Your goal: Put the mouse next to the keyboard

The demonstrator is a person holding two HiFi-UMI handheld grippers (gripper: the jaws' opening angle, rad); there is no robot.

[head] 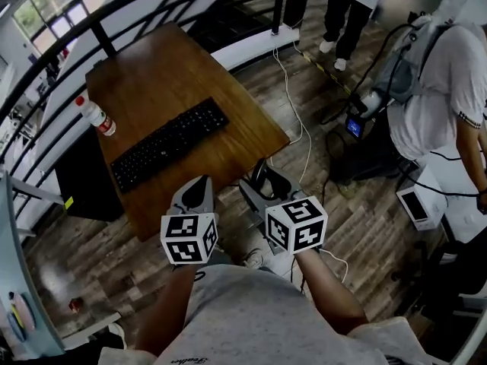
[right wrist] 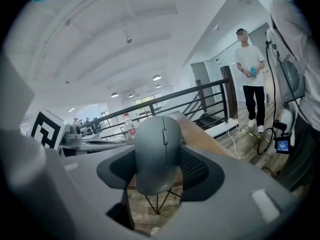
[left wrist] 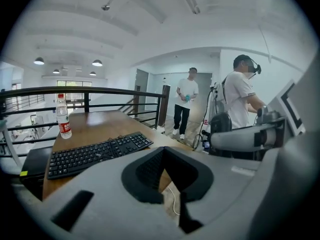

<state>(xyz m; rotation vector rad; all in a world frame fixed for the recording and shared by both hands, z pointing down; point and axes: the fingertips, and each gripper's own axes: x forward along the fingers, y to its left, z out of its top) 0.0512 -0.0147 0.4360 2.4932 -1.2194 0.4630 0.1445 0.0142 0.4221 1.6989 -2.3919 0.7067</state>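
We note a plank floor point(head: 358, 226) bounded by a black railing point(head: 114, 14), with a wooden counter point(head: 167, 74) standing against that railing. On the counter a black keyboard point(head: 169, 143) lies diagonally, and a clear water bottle point(head: 96, 116) with a red cap lies to its far left, apart from it. A white cable point(head: 293, 112) trails over the floor to the right of the counter, and a person in a white shirt point(head: 441, 82) stands at far right. The left hand-held gripper point(left wrist: 167, 174) hangs at the counter's near edge, its jaws parted with nothing between them. The right hand-held gripper point(head: 262, 185), just beside it on the right, is clamped on a grey mouse point(right wrist: 159, 151). The mouse is held nose upward, off the counter and apart from the keyboard.
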